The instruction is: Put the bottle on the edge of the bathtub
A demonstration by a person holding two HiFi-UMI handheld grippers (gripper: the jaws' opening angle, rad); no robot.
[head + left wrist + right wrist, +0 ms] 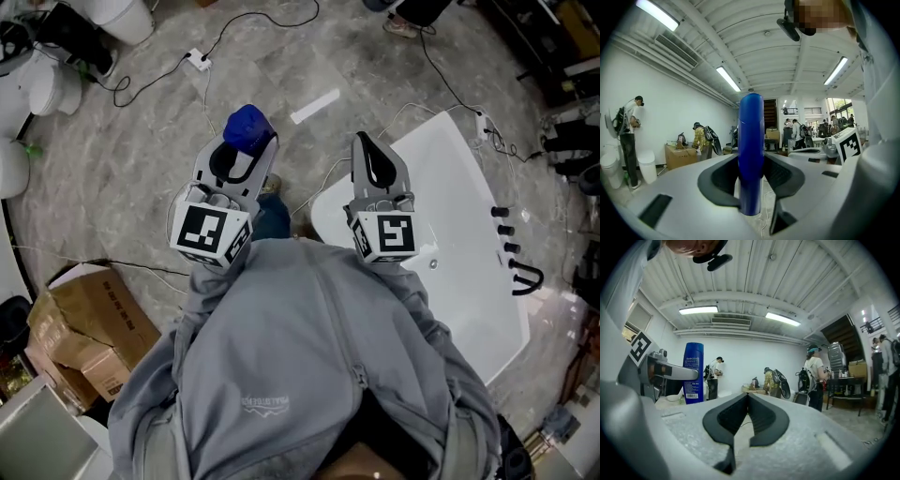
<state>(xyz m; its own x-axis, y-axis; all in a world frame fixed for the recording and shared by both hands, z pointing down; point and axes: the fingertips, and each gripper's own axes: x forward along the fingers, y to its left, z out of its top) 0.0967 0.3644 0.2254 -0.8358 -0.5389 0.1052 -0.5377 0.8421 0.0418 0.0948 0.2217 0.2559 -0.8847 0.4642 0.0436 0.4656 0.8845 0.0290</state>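
Note:
A blue bottle (248,125) stands upright between the jaws of my left gripper (245,148), which is shut on it above the marble floor. In the left gripper view the bottle (751,140) fills the gap between the black pads (718,179). My right gripper (366,146) hangs beside it on the right, over the near end of the white bathtub (330,202). Its jaws are shut with nothing between them, the tips meeting in the right gripper view (746,397). That view also shows the bottle (693,373) at left.
Black tap fittings (508,246) sit on the tub's far rim. Cardboard boxes (84,328) lie at lower left, cables and a power strip (199,61) cross the floor ahead, and white toilets (42,84) stand at upper left. People (815,376) stand farther off in the room.

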